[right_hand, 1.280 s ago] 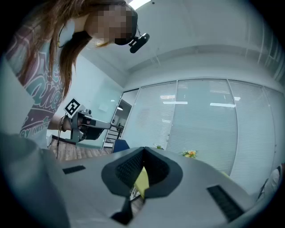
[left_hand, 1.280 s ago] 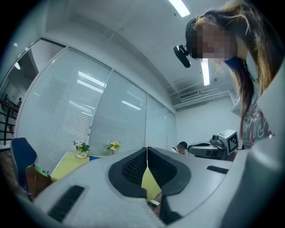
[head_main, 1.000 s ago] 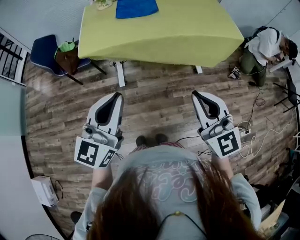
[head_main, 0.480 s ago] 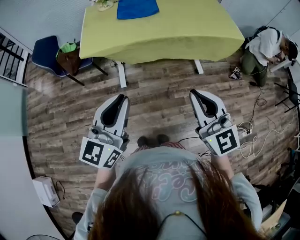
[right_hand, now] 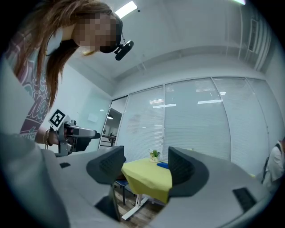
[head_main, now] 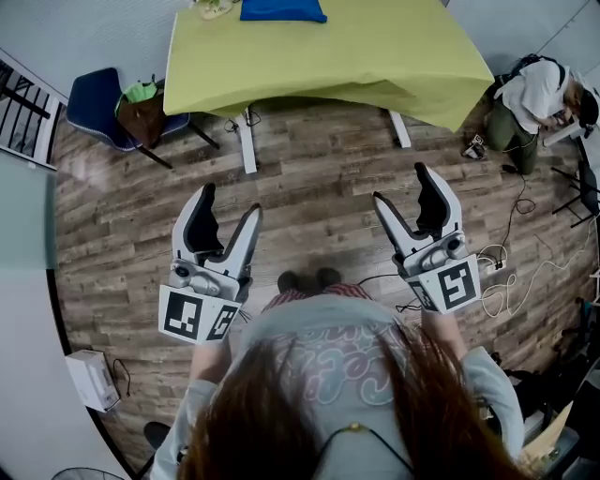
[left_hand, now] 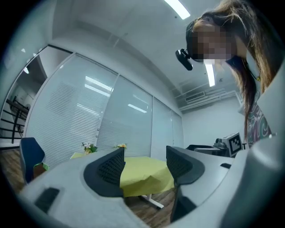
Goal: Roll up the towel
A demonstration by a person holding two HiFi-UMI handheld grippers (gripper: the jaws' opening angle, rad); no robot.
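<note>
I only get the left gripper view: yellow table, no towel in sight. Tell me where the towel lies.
Observer: The head view shows the blue towel lying toward the far side of the yellow table, near the flowers.
Operator: Report the right tongs.
Observer: The right tongs have just been opening. Their jaws stand apart with nothing between them, only the table well ahead.
Operator: Name anyone else around.
Observer: A person crouches just off the table's right corner.
</note>
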